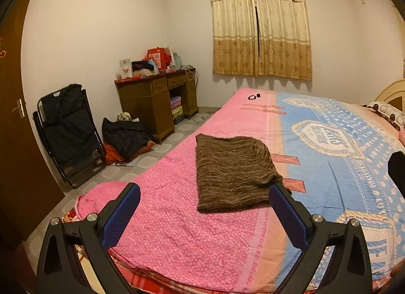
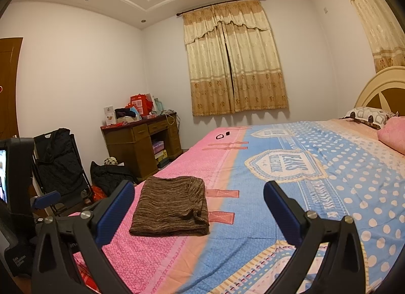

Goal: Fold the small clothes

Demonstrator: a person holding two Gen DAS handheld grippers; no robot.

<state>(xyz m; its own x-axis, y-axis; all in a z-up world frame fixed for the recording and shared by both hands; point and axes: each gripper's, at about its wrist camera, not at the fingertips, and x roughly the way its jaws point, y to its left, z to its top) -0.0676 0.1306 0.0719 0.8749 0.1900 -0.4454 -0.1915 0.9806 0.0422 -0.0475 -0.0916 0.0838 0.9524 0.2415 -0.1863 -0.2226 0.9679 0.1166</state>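
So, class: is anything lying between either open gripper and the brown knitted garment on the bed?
Nothing visible does. Only bare bedspread lies between the left gripper and the brown knitted garment, and likewise ahead of the right gripper. The small black items sit far beyond it.

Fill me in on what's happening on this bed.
A person is folding small clothes with a handheld tool in each hand. A brown knit garment lies folded into a compact rectangle on the pink part of the bedspread. The left tool and right tool are both open, empty, hovering short of it.
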